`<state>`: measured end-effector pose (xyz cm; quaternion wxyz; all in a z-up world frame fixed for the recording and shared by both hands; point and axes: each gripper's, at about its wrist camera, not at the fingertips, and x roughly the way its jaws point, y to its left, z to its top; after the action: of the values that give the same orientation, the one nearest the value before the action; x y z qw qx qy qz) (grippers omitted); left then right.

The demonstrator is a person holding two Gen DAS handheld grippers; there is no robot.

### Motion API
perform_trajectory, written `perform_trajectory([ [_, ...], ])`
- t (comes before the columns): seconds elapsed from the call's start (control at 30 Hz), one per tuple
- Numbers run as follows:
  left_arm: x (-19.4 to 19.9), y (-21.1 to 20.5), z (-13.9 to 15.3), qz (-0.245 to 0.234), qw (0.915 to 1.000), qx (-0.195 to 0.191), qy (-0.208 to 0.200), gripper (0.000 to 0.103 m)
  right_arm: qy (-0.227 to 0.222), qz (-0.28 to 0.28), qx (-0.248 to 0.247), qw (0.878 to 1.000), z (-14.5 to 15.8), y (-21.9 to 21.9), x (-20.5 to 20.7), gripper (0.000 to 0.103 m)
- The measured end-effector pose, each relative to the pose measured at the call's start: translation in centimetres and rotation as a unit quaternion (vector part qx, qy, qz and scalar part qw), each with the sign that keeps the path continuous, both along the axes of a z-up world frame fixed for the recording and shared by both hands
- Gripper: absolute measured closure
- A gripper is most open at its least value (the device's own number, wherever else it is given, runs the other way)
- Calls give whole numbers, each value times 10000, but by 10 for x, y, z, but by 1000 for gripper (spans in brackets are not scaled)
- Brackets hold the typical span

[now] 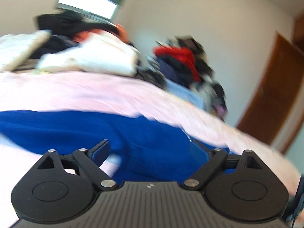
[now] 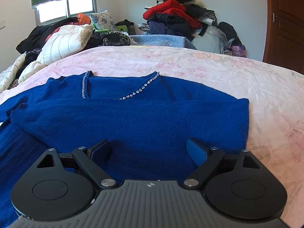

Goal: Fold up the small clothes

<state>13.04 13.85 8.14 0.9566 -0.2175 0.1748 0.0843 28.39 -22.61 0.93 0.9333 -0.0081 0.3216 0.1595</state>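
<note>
The blue sweater [image 2: 133, 117] lies spread on the bed [image 2: 209, 66], one side folded across, ready for folding; left gripper [image 1: 150, 150] and right gripper [image 2: 150, 150] hover, fingers released, grasping nothing

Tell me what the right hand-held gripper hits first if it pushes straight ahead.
Probably the blue sweater: the right hand-held gripper, jaws open, points low across it, toward the rhinestone neckline. Its height above the knit is unclear.

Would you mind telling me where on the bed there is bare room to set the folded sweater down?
The pink bedspread is bare to the right of the blue sweater and beyond its neckline. The far left is crowded: a white quilt and dark clothes. Behind the bed rises a clothes pile.
</note>
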Motion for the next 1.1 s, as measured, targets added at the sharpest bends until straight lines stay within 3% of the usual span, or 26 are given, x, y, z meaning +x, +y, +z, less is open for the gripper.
perform_trajectory([
  [0.07, -27, 43, 11, 678, 9976, -88, -61, 11, 0, 0, -7, 10000, 0, 0, 0, 15],
  [0.17, -65, 110, 20, 1737, 9844, -255, -69, 9, -2, -1, -20, 10000, 0, 0, 0, 15],
  [0.27, -85, 170, 24, 2625, 9628, -594, 231, 8, -1, -1, -15, 10000, 0, 0, 0, 15],
  [0.33, -94, 210, 19, 3057, 9441, -1163, 404, 8, -1, -1, -20, 10000, 0, 0, 0, 15],
  [0.43, -98, 244, 2, 3335, 9208, -1956, 519, 8, -2, -3, -26, 10000, 0, 0, 0, 15],
  [0.5, -93, 250, -11, 3406, 9165, -1997, 642, 8, -5, -5, -43, 10000, 0, 0, -1, 15],
  [0.6, -77, 260, -23, 3334, 9173, -1930, 1002, 8, -5, -7, -47, 10000, 0, 1, -1, 15],
  [0.73, -74, 275, -37, 3536, 8987, -2274, 1247, 9, -4, -6, -34, 10000, 0, 0, -1, 15],
  [0.77, -75, 277, -39, 3555, 8965, -2345, 1221, 19, -3, -6, -33, 10000, 0, 0, -1, 15],
  [0.8, -74, 279, -41, 3525, 8967, -2383, 1224, 41, -2, -6, -35, 10000, 0, 1, -1, 15],
  [0.87, -72, 282, -43, 3376, 8983, -2515, 1258, 53, -2, -6, -36, 10000, 0, 1, -1, 15],
  [0.9, -71, 281, -43, 3291, 9012, -2527, 1254, 67, -3, -7, -36, 10000, 0, 1, -1, 14],
  [0.97, -68, 277, -40, 3178, 9071, -2474, 1223, 71, -3, -8, -31, 10000, 0, 1, -1, 14],
  [1.0, -68, 273, -37, 3151, 9109, -2397, 1167, 86, -3, -8, -27, 10000, 0, 1, -1, 14],
  [1.03, -67, 269, -32, 3102, 9163, -2271, 1121, 91, -3, -7, -24, 10000, 0, 1, -2, 14],
  [1.1, -64, 258, -21, 3008, 9255, -2086, 973, 95, -3, -8, -27, 10000, 0, 1, -2, 14],
])
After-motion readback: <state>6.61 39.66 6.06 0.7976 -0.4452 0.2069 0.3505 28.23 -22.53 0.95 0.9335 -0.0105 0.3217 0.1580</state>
